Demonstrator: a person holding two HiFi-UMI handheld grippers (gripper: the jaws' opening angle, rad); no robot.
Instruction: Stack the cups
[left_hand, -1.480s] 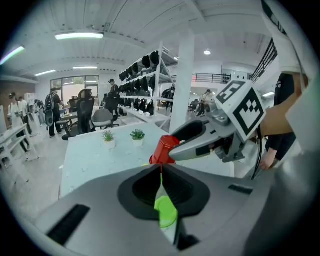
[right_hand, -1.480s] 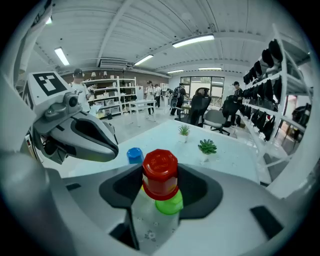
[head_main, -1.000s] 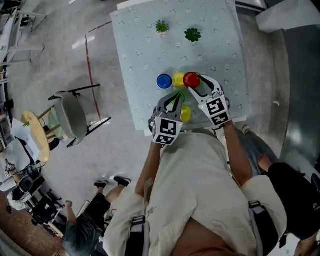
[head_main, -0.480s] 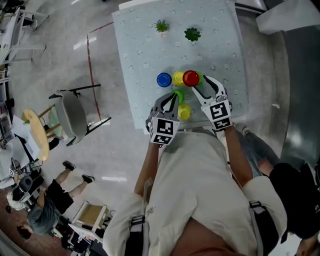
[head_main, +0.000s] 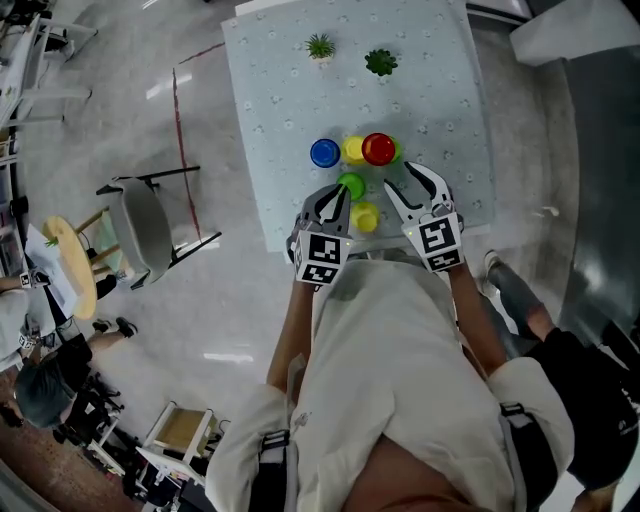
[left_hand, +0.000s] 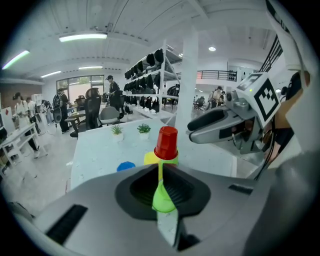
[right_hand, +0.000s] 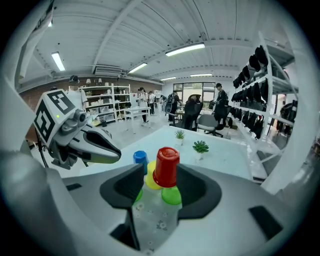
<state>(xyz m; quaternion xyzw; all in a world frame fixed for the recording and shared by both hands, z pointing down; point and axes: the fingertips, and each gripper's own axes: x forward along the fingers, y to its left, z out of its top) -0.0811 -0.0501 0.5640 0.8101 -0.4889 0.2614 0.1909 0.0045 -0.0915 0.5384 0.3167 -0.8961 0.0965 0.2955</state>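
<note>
Upside-down cups stand near the table's front edge. A red cup tops a green one whose rim just shows. Beside it are a yellow cup and a blue cup. Closer to me are a green cup and another yellow cup. My left gripper is shut, its tips right beside the near green cup. My right gripper is open and short of the red cup; its jaws have just been closing, with nothing between them.
Two small potted plants stand at the far end of the pale patterned table. A grey chair is on the floor to the left. People, desks and shelving fill the room behind.
My right gripper has drawn back toward me, away from the red cup, which stays on the stack. The left gripper has barely shifted.
</note>
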